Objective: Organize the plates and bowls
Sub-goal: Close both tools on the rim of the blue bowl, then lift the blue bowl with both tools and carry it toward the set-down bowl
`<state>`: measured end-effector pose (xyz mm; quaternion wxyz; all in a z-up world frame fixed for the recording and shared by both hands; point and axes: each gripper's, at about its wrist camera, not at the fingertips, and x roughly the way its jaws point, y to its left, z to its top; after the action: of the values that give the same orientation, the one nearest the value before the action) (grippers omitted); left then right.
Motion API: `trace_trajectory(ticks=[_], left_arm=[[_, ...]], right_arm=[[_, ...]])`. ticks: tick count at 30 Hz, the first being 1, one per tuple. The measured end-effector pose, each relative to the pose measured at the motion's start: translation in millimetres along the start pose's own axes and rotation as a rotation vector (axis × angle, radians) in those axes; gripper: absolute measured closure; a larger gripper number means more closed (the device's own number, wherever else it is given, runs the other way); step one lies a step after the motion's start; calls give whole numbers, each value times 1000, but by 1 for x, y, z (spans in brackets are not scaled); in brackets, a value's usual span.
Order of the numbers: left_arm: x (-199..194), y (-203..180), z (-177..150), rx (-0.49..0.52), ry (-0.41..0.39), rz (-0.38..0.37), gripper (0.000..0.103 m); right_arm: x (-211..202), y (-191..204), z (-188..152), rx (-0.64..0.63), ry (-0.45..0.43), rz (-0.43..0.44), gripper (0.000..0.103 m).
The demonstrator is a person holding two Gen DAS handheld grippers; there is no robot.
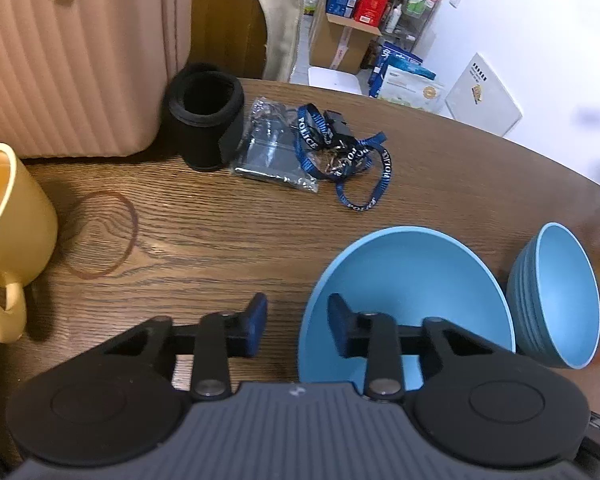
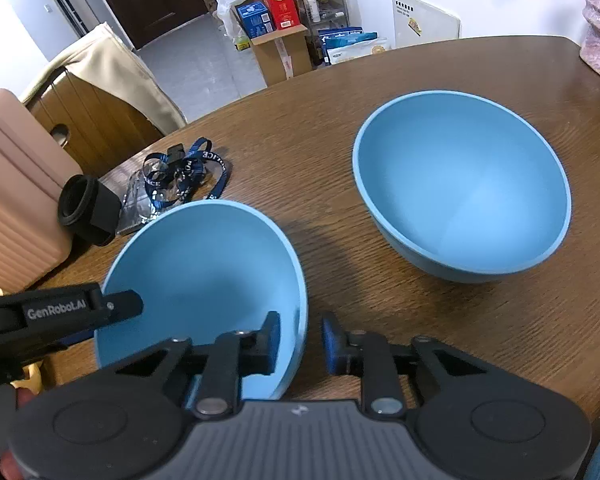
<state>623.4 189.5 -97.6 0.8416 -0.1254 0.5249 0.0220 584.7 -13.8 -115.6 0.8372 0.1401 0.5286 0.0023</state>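
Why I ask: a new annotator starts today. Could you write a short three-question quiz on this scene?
1. True or false: the yellow mug sits inside a blue bowl.
2. The left claw straddles the rim of which thing? A) the near blue bowl B) the black cup sleeve C) the pink suitcase
3. What word is printed on the blue lanyard?

Key
1. False: the yellow mug stands on the table, well left of the bowl.
2. A
3. POLICE
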Motion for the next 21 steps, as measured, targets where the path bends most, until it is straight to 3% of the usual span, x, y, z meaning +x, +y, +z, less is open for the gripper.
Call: trace_trajectory(ticks=[4, 21], left_arm=[[3, 0, 0, -2, 5, -12, 84], [4, -4, -3, 25, -8, -32, 87]], right_arm=[[3, 2, 0, -2, 6, 2, 90], [7, 4, -1, -11, -2, 1, 94]])
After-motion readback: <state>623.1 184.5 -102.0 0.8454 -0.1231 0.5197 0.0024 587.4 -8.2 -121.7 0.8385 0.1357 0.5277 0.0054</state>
